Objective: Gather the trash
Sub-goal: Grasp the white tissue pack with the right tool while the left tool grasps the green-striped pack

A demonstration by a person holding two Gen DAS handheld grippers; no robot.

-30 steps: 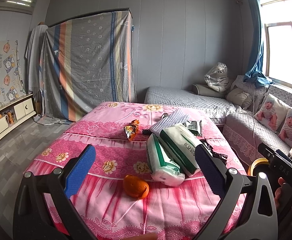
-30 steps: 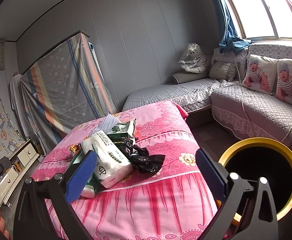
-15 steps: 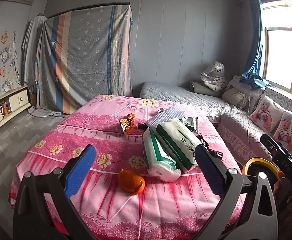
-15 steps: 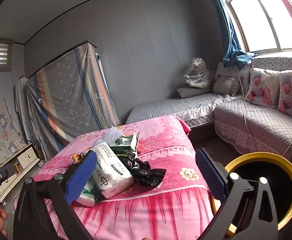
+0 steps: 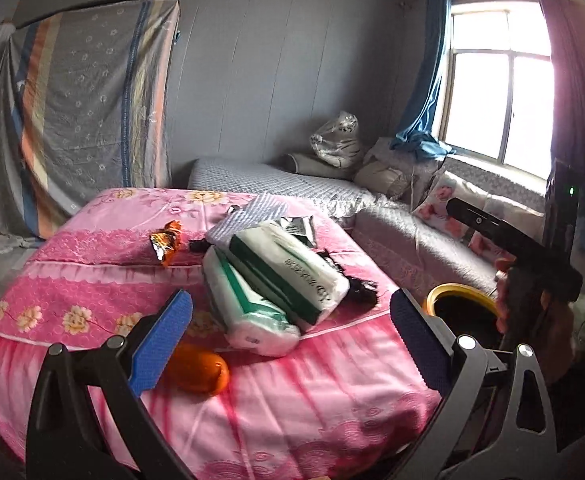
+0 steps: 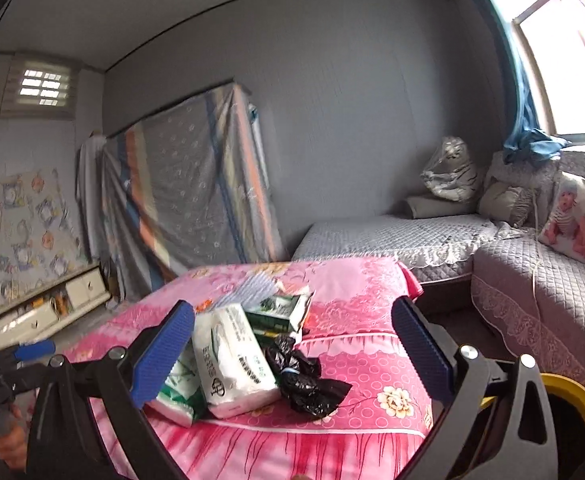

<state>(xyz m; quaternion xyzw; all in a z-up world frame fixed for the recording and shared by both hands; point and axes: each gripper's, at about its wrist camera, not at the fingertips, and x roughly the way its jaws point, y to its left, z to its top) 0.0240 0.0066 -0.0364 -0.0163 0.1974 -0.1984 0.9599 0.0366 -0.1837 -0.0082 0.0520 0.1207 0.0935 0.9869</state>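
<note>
Both claws hang over the near edge of a pink flowered bed (image 5: 92, 280), each spread wide with nothing between its blue pads.

The left claw (image 5: 288, 344) points at the bed's near left part. An orange peel (image 5: 198, 370) lies on the cover just behind its left pad (image 5: 160, 344), partly hidden by it. Farther in, two white-and-green tissue packs (image 5: 276, 280) lie side by side, one leaning on the other, their near ends towards the claw. A crumpled orange wrapper (image 5: 166, 242) sits to the far left of the packs, apart from them. A black bag (image 5: 360, 290) pokes out from the packs' right side, and a green-and-silver packet (image 5: 298, 226) lies at their far end. At the right, off the bed's corner, stands a bin (image 5: 458, 292) with a yellow rim, dark inside. A hand (image 5: 532, 308) holds the other tool just beyond it.

The right claw (image 6: 292, 354) looks across the bed from its right corner. Between its pads the packs (image 6: 232, 360) are seen end-on, with the black bag (image 6: 304, 380) crumpled against their right side and the packet (image 6: 280, 312) behind. The yellow rim of the bin (image 6: 572, 398) shows at the lower right, behind the claw's right arm. A grey sofa (image 6: 532, 272) runs along the far and right walls.
</note>
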